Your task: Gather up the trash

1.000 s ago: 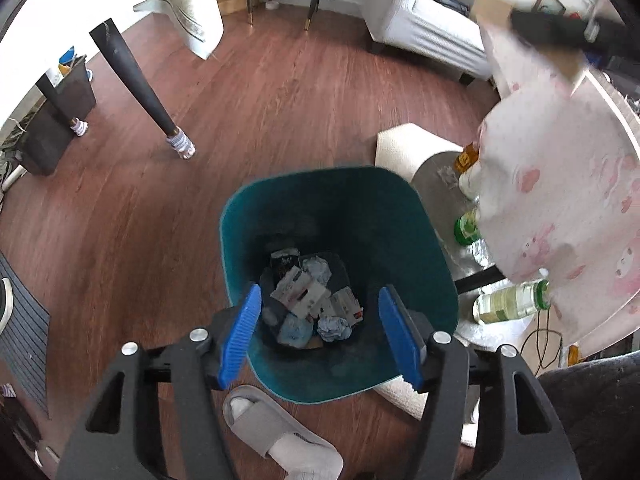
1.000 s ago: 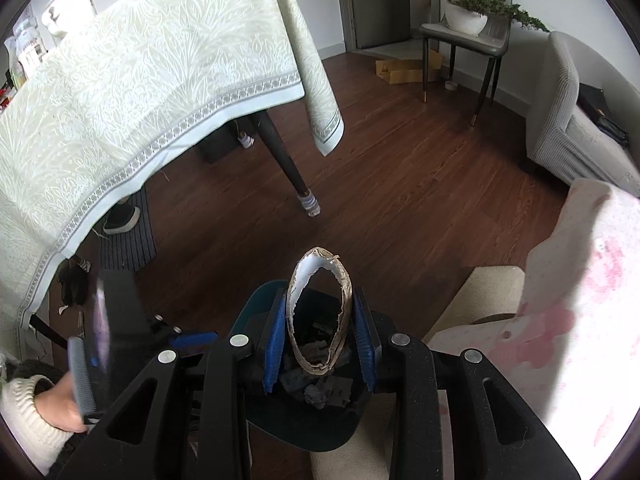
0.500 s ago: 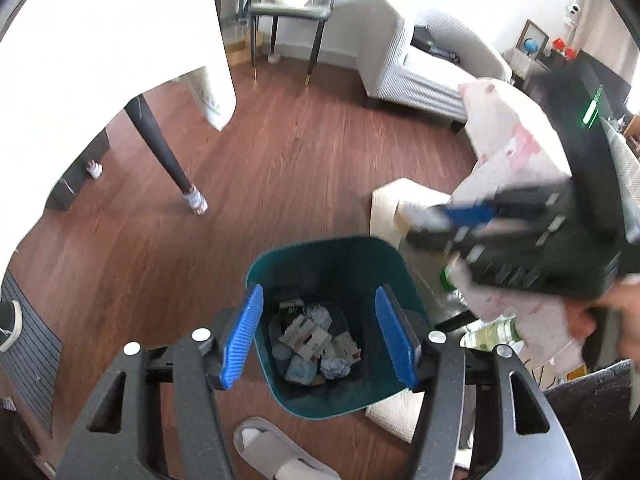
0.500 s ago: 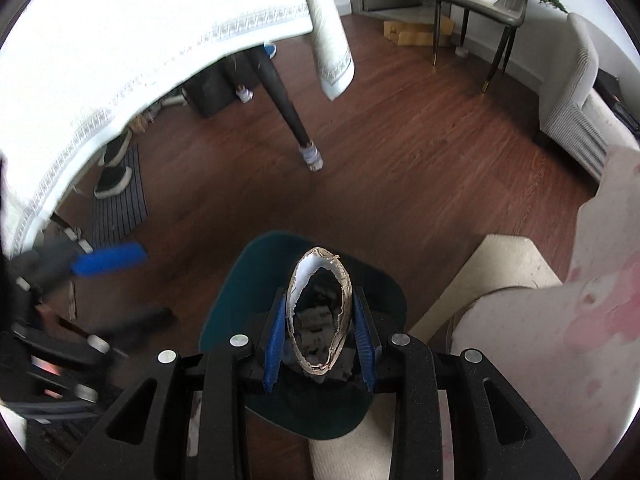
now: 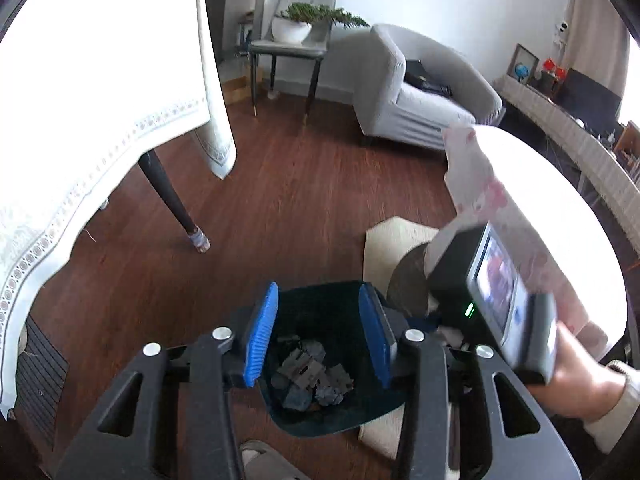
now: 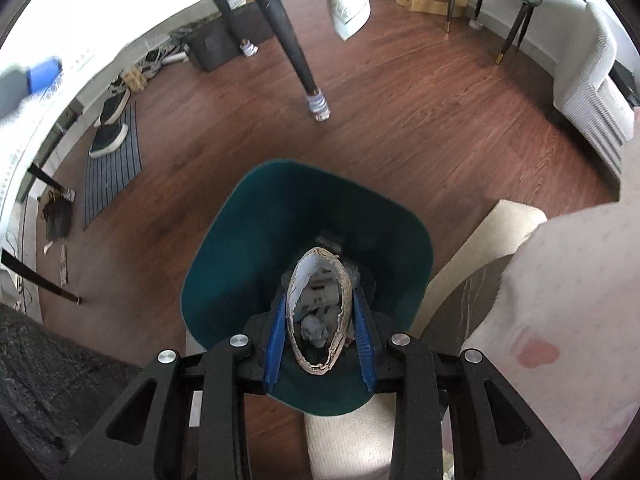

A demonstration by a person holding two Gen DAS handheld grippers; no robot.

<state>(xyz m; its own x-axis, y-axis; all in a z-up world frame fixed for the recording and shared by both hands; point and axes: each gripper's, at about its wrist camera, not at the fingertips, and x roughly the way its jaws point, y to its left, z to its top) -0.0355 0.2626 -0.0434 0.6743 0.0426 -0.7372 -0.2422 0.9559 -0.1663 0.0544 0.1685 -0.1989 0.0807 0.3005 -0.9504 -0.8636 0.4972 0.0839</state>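
A teal trash bin stands on the wood floor with crumpled paper and packaging at its bottom. My right gripper is shut on a squashed cardboard tube and holds it over the bin's mouth. My left gripper is open and empty above the bin. The right gripper's body and the hand holding it show at the right of the left wrist view.
A table leg with a white foot stands beyond the bin, under a white tablecloth. A pink-patterned cloth hangs at the right. A beige mat lies beside the bin. A slipper lies near me. A grey sofa stands far back.
My right gripper has moved lower and closer over the bin with the tube. My left gripper has lifted and drawn back from the bin.
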